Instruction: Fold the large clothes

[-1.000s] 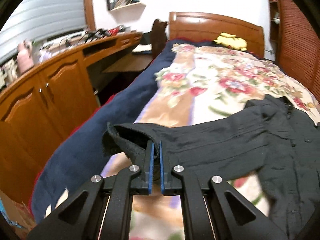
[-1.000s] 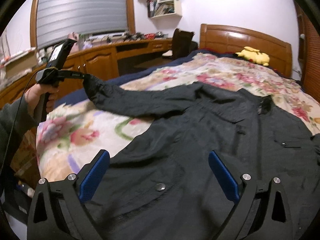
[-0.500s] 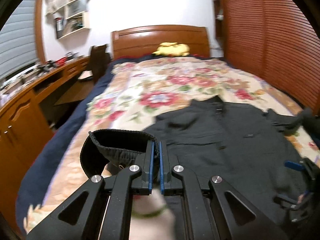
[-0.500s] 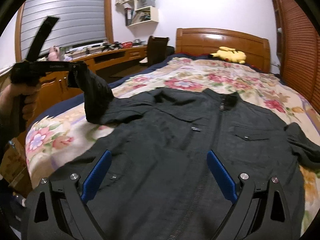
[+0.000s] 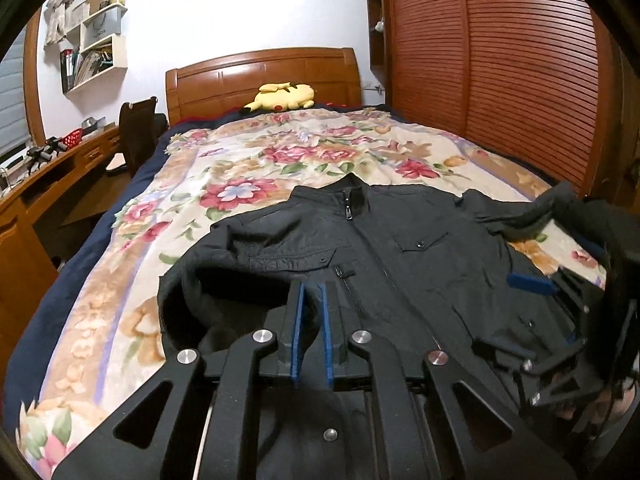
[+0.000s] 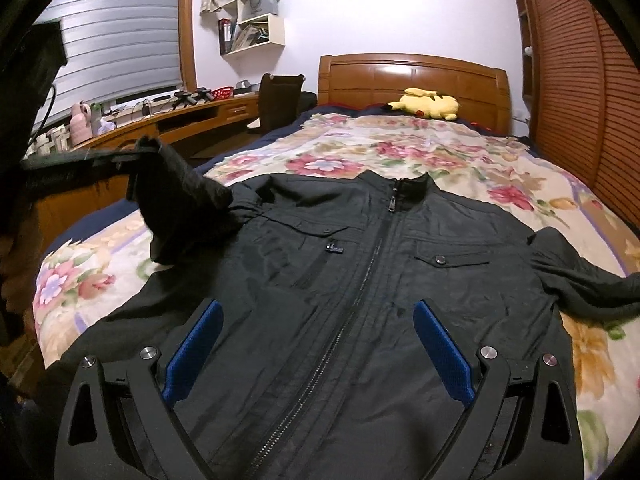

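Step in hand: folding a sleeve inward. Left gripper [image 5: 311,298] is clamped on the ribbed sleeve cuff [image 5: 224,304], above the black zip-front jacket [image 6: 360,280] lying flat. Right gripper [image 6: 318,344], jaws wide, holds nothing, with the jacket's front beneath it. Next: lay cuff across chest, then release.

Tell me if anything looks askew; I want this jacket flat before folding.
The jacket lies zipped and mostly flat on the bed. One sleeve is lifted off the blanket, pinched by the left hand-held gripper; the other sleeve lies rumpled outward.
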Tool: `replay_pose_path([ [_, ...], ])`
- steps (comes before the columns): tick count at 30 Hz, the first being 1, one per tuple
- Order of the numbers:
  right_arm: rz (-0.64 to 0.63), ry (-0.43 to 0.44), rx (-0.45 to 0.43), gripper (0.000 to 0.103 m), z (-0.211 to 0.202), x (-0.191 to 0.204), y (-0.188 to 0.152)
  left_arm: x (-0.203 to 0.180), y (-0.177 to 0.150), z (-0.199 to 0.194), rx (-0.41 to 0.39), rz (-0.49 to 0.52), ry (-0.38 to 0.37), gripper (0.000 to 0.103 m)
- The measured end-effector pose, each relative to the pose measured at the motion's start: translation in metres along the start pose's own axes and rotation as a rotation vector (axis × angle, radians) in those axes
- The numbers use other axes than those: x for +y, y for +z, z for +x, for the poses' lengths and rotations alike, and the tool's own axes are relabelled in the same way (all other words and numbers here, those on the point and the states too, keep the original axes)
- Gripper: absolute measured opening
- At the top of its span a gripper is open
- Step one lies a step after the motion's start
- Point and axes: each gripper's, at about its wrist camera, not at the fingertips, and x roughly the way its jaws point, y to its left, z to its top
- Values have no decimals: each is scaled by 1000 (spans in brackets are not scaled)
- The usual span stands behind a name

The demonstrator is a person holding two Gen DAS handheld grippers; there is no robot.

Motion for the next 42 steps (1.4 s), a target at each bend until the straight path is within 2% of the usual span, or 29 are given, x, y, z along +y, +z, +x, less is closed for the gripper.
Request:
replay_pose_path([
  [1, 2, 1, 0, 97, 1, 4, 1, -2, -3, -4, -9, 5, 15, 19],
  [3, 2, 2, 1, 97, 2, 13, 0, -2, -8, -9, -25, 10, 25, 47],
  [4, 3, 3, 1, 97, 3, 14, 0, 0, -13, -13, -36, 5, 25, 52],
  [6, 5, 5, 3, 97, 4, 17, 1, 3, -21, -17, -39, -9, 17, 72],
  [8, 7, 10, 5, 97, 5, 23, 0, 10, -32, -23, -50, -32, 15, 79],
  [11, 7, 25, 7, 96, 9, 30, 5, 16, -50, -27, -56, -48, 46, 79],
  [13, 5, 52, 5, 91, 12, 30, 9, 23, -64, -31, -58, -60, 90, 79],
  [16, -2, 92, 7, 82, 13, 37, 9, 35, -84, -35, -49, -77, 126, 79],
  [22, -41, 189, 18, 60, 20, 55, 13, 59, -114, -42, -35, -143, 150, 79],
  [24, -77, 209, 18, 48, 23, 67, 17, 63, -121, -42, -24, -157, 153, 79],
  [28, -154, 267, 37, 34, 36, 93, 20, 70, -128, -43, -14, -174, 162, 79],
  [35, -195, 305, 128, 34, 87, 104, 25, 79, -137, -56, -21, -173, 187, 79],
  [37, -203, 302, 154, 30, 97, 107, 26, 81, -139, -59, -21, -175, 190, 79],
  [40, -206, 298, 171, 8, 101, 110, 26, 81, -140, -62, -21, -172, 198, 79],
  [42, -210, 288, 161, 5, 99, 109, 26, 80, -140, -62, -22, -174, 199, 79],
])
